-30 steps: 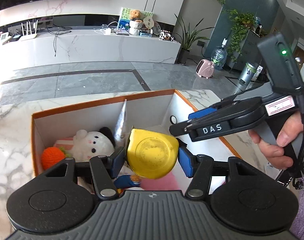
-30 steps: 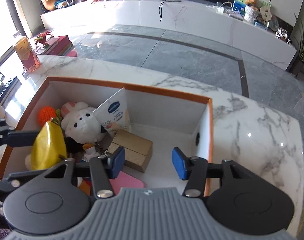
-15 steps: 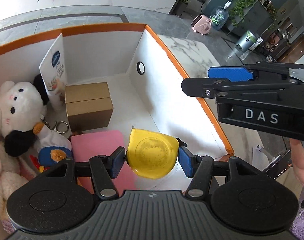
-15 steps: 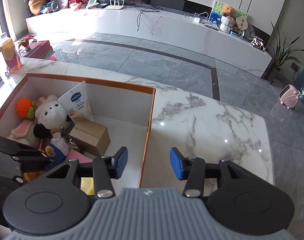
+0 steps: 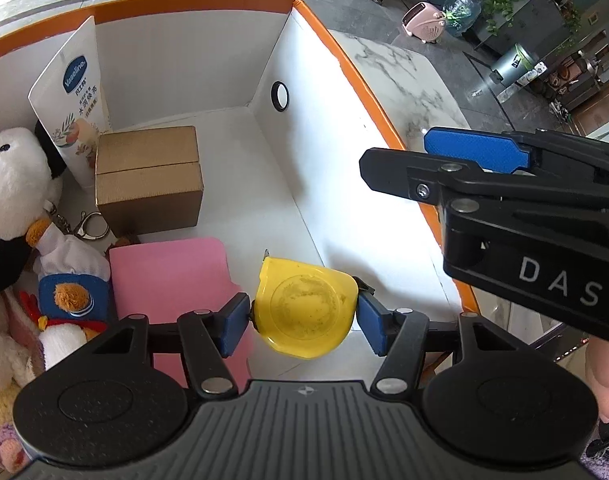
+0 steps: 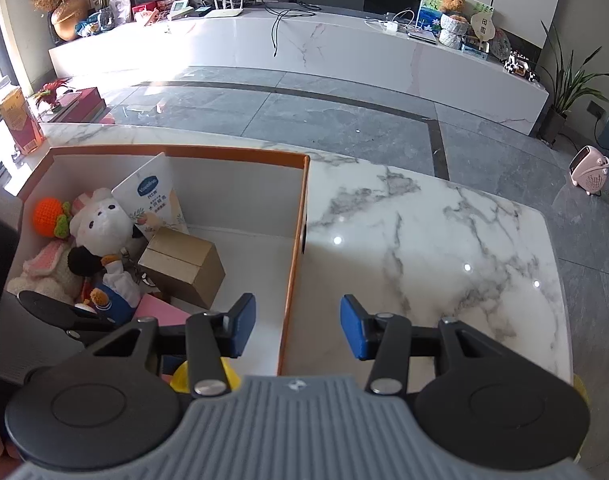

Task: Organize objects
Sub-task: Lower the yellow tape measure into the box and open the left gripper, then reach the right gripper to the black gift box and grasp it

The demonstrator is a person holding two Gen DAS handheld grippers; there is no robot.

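A yellow tape measure (image 5: 304, 304) is pinched between the blue pads of my left gripper (image 5: 303, 318), which is shut on it. It hangs low inside the white box with an orange rim (image 5: 344, 64), over bare floor beside a pink pad (image 5: 168, 276). My right gripper (image 6: 298, 330) is open and empty, straddling the box's right wall (image 6: 300, 240) from above. In the left wrist view the right gripper (image 5: 444, 160) reaches in from the right, above the box edge. Only a sliver of the tape measure (image 6: 230, 374) shows behind a finger in the right wrist view.
The box also holds a brown carton (image 5: 148, 176), a Vaseline pouch (image 5: 76, 100), a white plush (image 5: 12, 184), a small duck plush with key ring (image 5: 64, 292) and an orange crochet ball (image 6: 48, 216). Marble tabletop (image 6: 424, 248) lies right of the box.
My left gripper dropped into the box with the tape measure and tipped downward, then held still. My right gripper slid right, from over the box interior to over its right wall.
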